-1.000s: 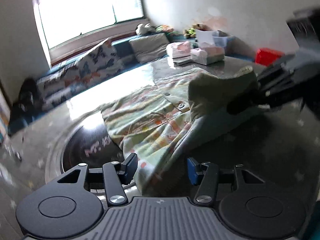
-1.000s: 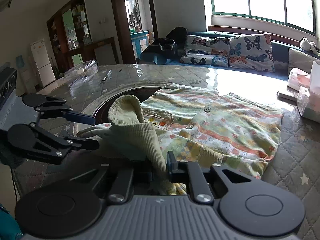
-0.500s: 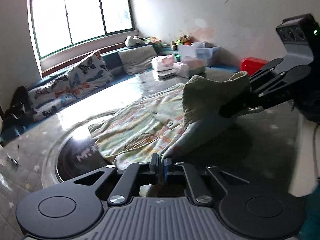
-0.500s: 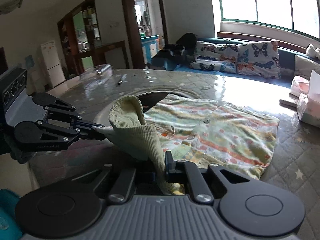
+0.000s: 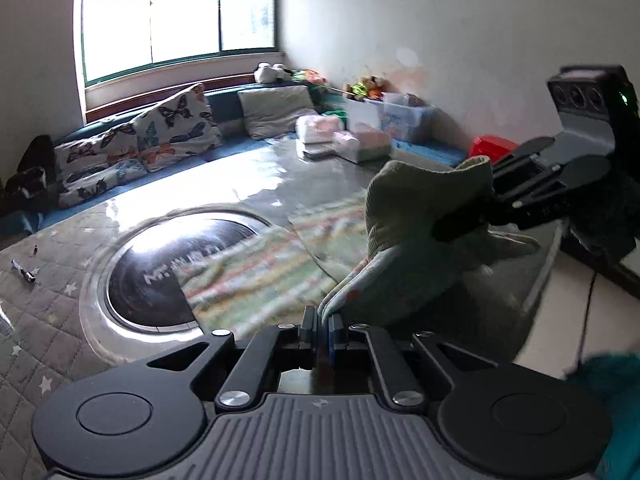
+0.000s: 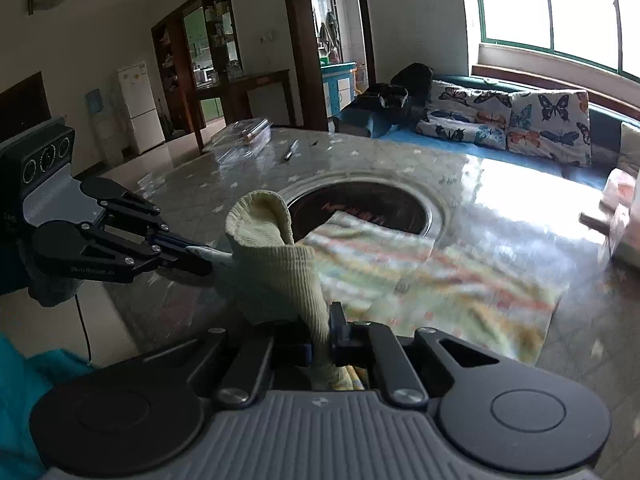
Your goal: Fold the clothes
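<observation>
Mid-fold, I judge: the left gripper [image 5: 319, 326] and right gripper [image 6: 320, 338] each pinch the pastel striped cotton garment's [image 6: 440, 280] near edge – ribbed cuff [image 6: 272, 248] lifted off the grey quilted table [image 6: 180, 188] – body flat, unfolded.

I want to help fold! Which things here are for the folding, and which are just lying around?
For the folding:
- patterned garment, spread on the table
- its ribbed cuff, lifted up
- left gripper, shut on the sleeve
- right gripper, shut on the cuff

Just lying around:
- butterfly cushions
- pen
- tissue packs
- red box
</observation>
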A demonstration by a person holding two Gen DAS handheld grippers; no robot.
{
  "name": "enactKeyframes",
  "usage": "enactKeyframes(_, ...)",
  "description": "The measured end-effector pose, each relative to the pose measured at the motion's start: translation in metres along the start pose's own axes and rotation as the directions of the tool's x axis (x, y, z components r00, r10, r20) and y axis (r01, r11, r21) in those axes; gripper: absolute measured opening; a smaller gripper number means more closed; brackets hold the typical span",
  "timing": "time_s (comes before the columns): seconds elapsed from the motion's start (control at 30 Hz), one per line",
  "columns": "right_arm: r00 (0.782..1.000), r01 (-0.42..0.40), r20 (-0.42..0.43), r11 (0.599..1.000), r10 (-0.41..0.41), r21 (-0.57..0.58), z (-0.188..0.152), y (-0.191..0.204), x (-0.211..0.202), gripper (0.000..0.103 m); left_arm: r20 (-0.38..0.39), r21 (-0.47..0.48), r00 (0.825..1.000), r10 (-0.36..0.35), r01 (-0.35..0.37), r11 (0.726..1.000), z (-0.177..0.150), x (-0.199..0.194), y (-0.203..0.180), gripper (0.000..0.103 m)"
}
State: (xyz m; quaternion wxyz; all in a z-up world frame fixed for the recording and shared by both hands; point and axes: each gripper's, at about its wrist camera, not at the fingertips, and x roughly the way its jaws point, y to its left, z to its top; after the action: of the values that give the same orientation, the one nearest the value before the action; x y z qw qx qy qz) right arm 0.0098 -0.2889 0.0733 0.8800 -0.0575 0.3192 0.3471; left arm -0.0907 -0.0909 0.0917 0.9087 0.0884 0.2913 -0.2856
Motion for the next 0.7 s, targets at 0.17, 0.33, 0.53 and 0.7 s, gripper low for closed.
enactKeyframes(0.17,1.000,0.024,-0.007,0.999,-0.024,-0.034,0.047,-0.029,0.029,0.007,0.015,-0.059,1.000,0.023,-0.022,0.998,0.031,0.028,0.037,0.005)
enactKeyframes(0.33,0.997,0.056,-0.048,0.997,-0.058,-0.051,0.087,-0.061,0.079,0.007,-0.021,-0.132,0.999,0.045,-0.048,0.990,0.054,0.073,0.080,0.006)
enactKeyframes(0.53,0.990,0.097,-0.101,0.995,-0.094,0.024,0.082,-0.092,0.136,0.011,-0.136,-0.245,0.989,0.064,-0.097,0.965,0.052,0.137,0.123,0.006)
enactKeyframes(0.7,0.986,0.149,-0.083,0.986,-0.142,0.077,0.059,-0.104,0.130,0.032,-0.181,-0.299,0.981,0.071,-0.124,0.946,0.039,0.160,0.135,0.007)
